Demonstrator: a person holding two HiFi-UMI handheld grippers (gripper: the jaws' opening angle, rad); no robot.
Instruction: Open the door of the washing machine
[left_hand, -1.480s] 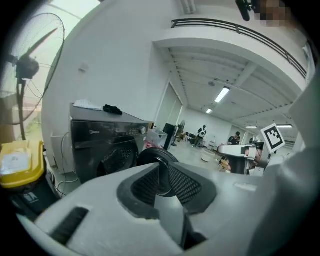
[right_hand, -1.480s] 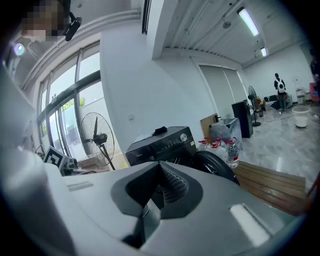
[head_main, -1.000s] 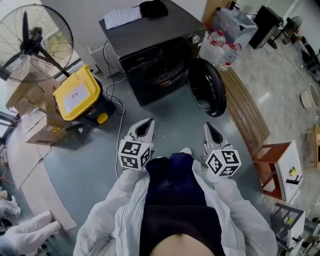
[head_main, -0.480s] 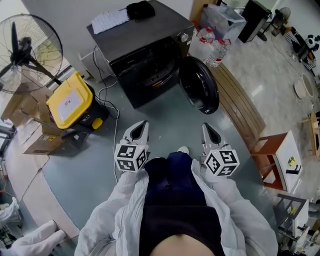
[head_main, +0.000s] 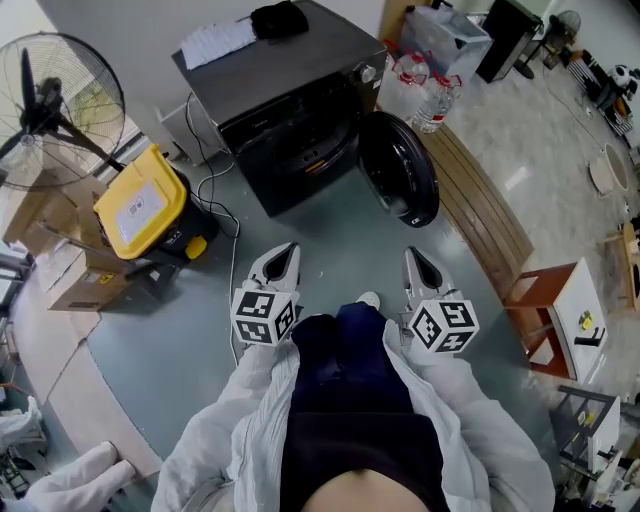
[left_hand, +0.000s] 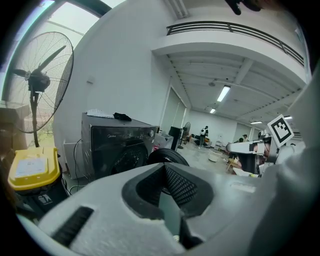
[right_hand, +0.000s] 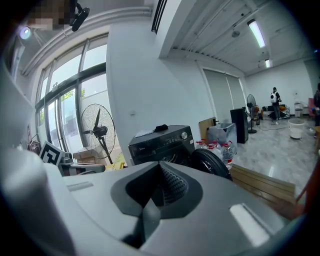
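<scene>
Head view shows the black washing machine (head_main: 290, 100) standing on the floor, its round door (head_main: 400, 170) swung open at its right. The left gripper (head_main: 281, 262) and right gripper (head_main: 418, 266) stay well apart from it, jaws closed together, empty.

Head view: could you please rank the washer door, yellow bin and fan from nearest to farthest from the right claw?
1. Washer door, just ahead of the right claw.
2. Yellow bin, across to the left.
3. Fan, far left, beyond the bin.
</scene>
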